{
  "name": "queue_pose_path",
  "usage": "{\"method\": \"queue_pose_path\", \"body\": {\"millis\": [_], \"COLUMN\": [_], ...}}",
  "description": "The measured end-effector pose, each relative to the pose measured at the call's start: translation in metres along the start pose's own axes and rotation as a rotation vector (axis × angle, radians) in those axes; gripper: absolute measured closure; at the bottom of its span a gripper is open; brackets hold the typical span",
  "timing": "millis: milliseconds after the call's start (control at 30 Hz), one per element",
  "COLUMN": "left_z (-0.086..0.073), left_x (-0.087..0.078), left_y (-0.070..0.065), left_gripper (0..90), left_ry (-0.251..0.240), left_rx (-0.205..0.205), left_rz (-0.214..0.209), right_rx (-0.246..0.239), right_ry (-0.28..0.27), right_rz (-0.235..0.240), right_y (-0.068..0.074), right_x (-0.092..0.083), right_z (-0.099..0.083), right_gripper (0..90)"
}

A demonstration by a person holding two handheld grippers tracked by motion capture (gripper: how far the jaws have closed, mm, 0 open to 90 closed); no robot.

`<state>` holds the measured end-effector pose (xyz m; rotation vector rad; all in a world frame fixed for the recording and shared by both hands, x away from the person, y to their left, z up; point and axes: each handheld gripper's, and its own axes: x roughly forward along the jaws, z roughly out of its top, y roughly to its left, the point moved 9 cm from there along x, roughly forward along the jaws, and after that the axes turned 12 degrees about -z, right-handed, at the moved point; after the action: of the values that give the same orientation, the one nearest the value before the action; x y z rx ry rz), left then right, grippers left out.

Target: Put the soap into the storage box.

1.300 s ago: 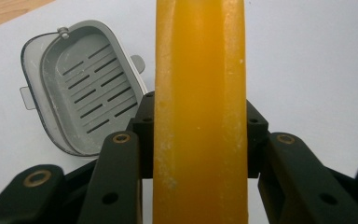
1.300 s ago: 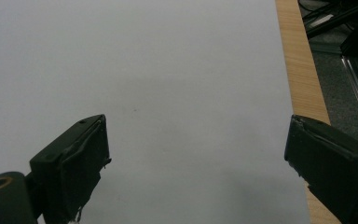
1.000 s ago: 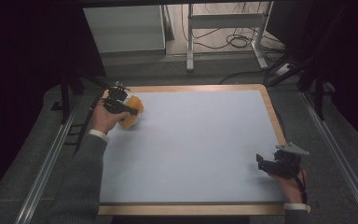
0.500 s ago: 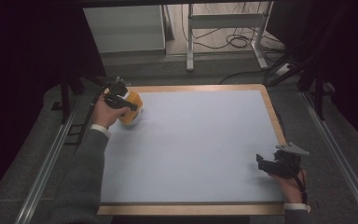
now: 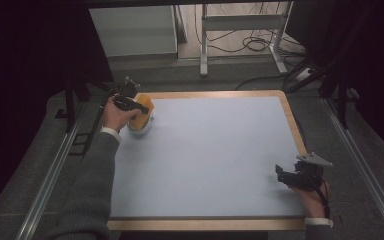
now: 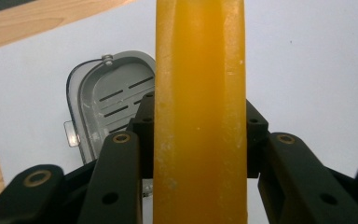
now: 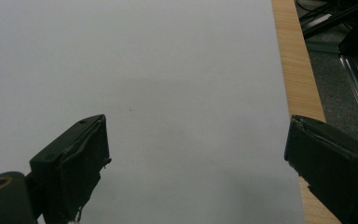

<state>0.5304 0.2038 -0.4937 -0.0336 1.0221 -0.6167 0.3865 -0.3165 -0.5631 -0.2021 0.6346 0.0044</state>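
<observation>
In the high view, the left gripper (image 5: pixel 139 107) hangs over the far left corner of the white board (image 5: pixel 210 160), its jaws clamped on a yellow bar of soap (image 5: pixel 145 107) lifted just above a grey soap dish (image 5: pixel 141 129), probably to set it in or take it out. The right gripper (image 5: pixel 286 176) rests near the board's right edge, well apart from the dish, likely waiting its turn. In the left gripper view, the soap (image 6: pixel 199 107) stands edge-on between the pressing jaws, with the slotted dish (image 6: pixel 109 100) below and behind it. In the right gripper view, the jaws stand wide with nothing between them. Compared with a second ago, the soap has shifted slightly toward the board's middle, while the right hand has kept its place.
</observation>
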Motion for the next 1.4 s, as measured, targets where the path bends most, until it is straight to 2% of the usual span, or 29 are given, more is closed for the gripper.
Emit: {"method": "queue_pose_path", "body": {"millis": [67,133,333,767,900,1000,1167,1233,1400], "left_z": [0.000,0.002,0.006,0.009,0.006,0.003,-0.001,-0.004,-0.006], "left_x": [0.002,0.004,0.008,0.018,0.021,0.025,0.029,0.033,0.037], "left_y": [0.003,0.010,0.021,0.039,0.046,0.050,0.054,0.055,0.057], "left_gripper": [61.4,61.4,61.3,61.3,61.3,61.3,61.3,61.3,60.3], "left_ry": [0.000,-0.010,-0.019,-0.030,-0.020,-0.028,-0.039,-0.026,-0.033], "left_rx": [-0.012,-0.045,-0.083,-0.132,-0.149,-0.175,-0.181,-0.188,-0.207], "left_rz": [-0.004,-0.009,-0.008,-0.005,0.007,-0.004,0.009,0.018,0.006], "right_rx": [0.004,0.002,0.002,0.002,0.002,0.003,0.001,0.001,-0.001], "right_ry": [0.001,0.001,0.003,0.012,0.012,0.011,0.008,-0.003,0.003], "right_rz": [-0.001,0.000,-0.001,-0.006,-0.007,-0.008,-0.011,-0.011,-0.012], "right_y": [0.000,0.000,-0.001,-0.003,-0.004,-0.004,-0.004,-0.003,-0.003], "right_x": [0.000,0.000,0.000,0.003,0.003,0.003,0.003,0.001,0.002], "right_z": [0.000,0.000,0.000,-0.003,-0.003,-0.003,-0.003,-0.001,-0.002], "right_gripper": [6.6,6.6,6.6,6.6,6.6,6.6,6.6,6.7,6.7]}}
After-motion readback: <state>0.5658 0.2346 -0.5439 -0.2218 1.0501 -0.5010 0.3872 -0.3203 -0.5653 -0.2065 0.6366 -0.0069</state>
